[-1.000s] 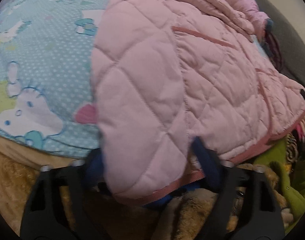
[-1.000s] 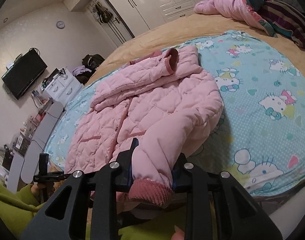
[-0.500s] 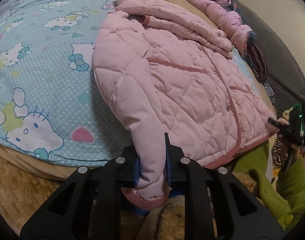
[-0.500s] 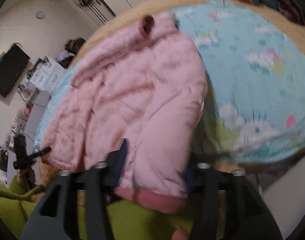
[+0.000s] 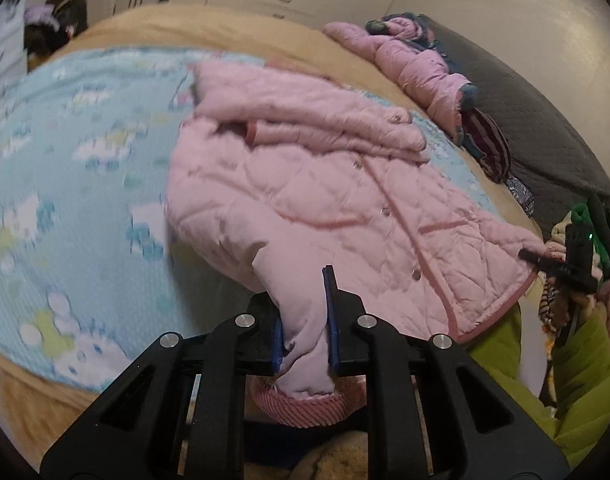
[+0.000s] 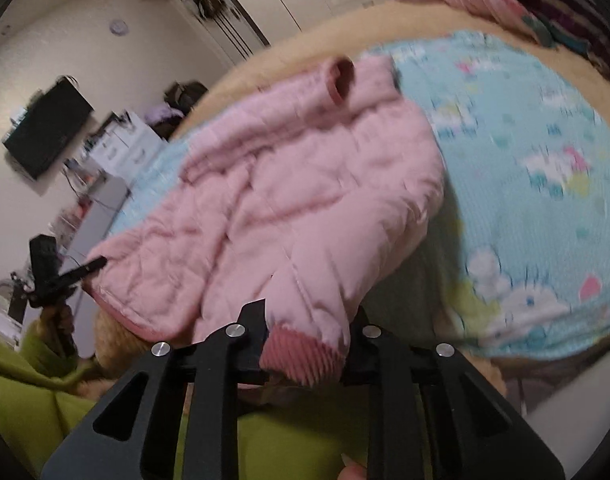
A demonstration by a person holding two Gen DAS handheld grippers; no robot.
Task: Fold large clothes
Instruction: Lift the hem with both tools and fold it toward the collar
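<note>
Quilted jacket (image 5: 313, 200): pale pink, diamond stitching, darker pink trim and ribbed cuffs (image 6: 303, 360). Sheet (image 5: 73, 184): light blue, white dots, white cartoon cat print. Blanket (image 5: 193, 28) beneath: tan. Gripper bodies: black; left gripper (image 5: 305, 320) pads: blue. Sleeve (image 5: 581, 364) of the person: lime green. Far right cover (image 5: 545, 128): dark grey, quilted.

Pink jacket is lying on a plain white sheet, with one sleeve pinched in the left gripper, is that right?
Not quite: the sheet is light blue with a cartoon print, not plain white, as the left wrist view shows. The pink jacket does lie on it, with one sleeve pinched in the left gripper.
</note>
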